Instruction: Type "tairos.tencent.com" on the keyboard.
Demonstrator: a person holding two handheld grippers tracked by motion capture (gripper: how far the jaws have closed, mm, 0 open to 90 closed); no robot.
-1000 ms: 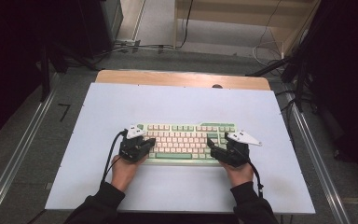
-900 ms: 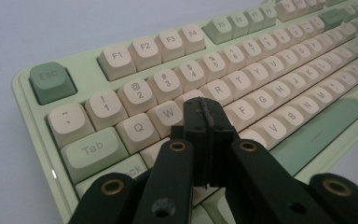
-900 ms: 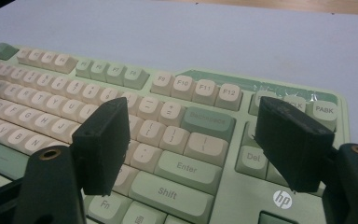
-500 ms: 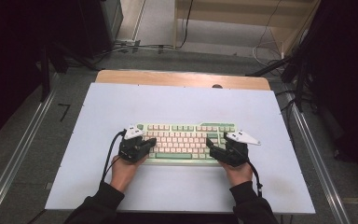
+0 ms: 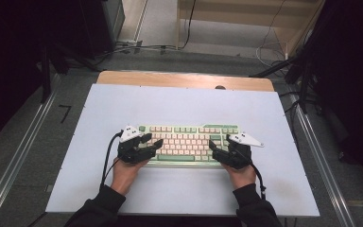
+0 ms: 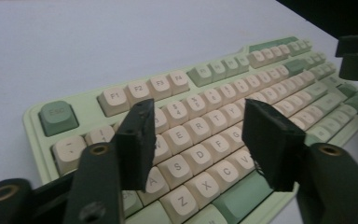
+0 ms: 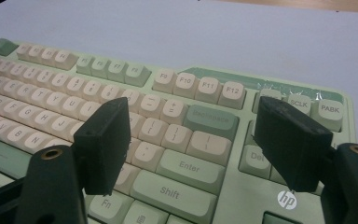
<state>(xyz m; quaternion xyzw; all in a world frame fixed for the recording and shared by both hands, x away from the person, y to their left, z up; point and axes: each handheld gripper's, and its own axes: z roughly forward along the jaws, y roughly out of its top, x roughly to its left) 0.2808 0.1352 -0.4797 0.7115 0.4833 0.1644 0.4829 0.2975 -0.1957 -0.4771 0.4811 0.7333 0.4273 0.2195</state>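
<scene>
A pale green keyboard with cream keys lies flat on the white table top, near its front middle. My left gripper hangs open over the keyboard's left end. In the left gripper view its jaws frame the letter keys, with nothing between them. My right gripper stands open over the keyboard's right end. In the right gripper view its jaws straddle the Enter key and Backspace key. The right gripper's black jaws also show at the top right of the left gripper view.
A wooden strip borders the table's far edge. Metal rails run along both sides on the floor. Cables lie on the floor behind the table. White surface stretches wide around the keyboard.
</scene>
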